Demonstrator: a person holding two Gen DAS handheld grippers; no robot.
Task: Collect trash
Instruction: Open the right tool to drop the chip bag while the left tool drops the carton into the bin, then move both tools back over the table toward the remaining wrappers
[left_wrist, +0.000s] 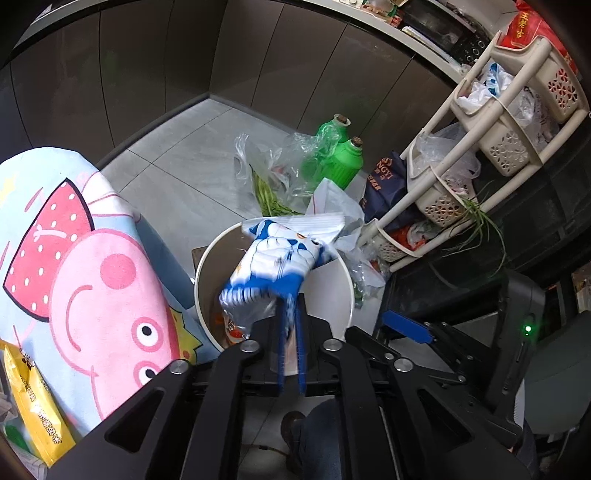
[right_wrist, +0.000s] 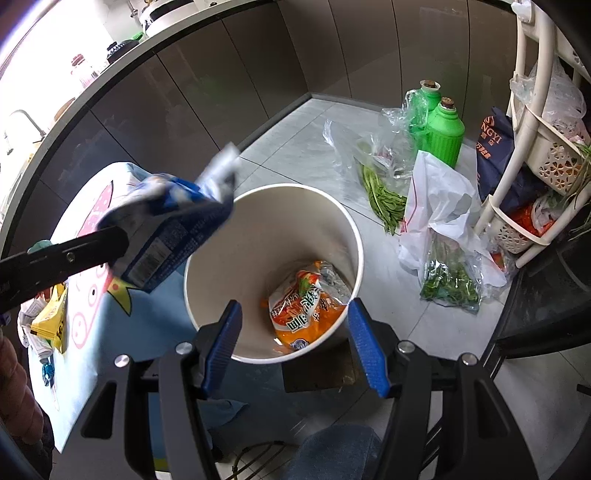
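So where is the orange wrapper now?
The orange wrapper lies at the bottom of the white bin, centre of the right wrist view, beyond the open right gripper.

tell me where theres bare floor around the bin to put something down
Bare tiles lie beyond the white bin, between the dark cabinet fronts and the clear bag of greens. A smaller strip runs between the bin and the white plastic bag. Crowded: the right side, with green bottles, bags and the basket rack; the cartoon-covered table hems in the left.
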